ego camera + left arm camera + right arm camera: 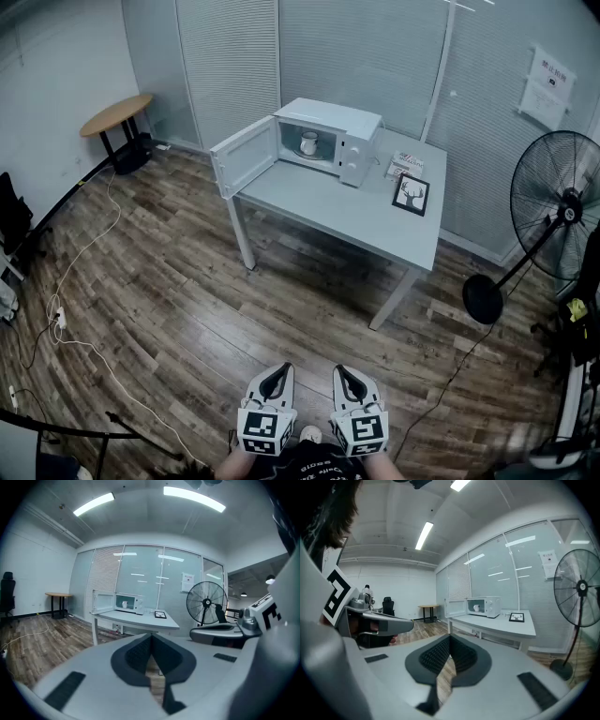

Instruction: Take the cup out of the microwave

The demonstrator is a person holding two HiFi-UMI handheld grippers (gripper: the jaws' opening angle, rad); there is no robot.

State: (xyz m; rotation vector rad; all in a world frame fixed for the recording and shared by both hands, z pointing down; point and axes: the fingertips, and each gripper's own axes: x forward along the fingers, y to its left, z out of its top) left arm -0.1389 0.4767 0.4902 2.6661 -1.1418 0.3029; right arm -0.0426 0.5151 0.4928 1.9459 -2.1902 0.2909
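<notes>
White cup (308, 143) inside open white microwave (333, 114) | step: approach, well apart | left tongs (274, 377), right tongs (349, 379) clenched, empty | next: walk closer, unclench

A white microwave oven (349, 129) stood on a pale grey rectangular table (352, 217), its door (244, 155) swung open to the left; a white handled cup (308, 143) sat inside; a black-framed picture (411, 194) lay just right of the oven; a black pedestal fan (556, 204) stood on the wood-plank floor (187, 309); the left gripper (278, 369) and right gripper (343, 370) hung side by side at the bottom edge, well apart from the table.
</notes>
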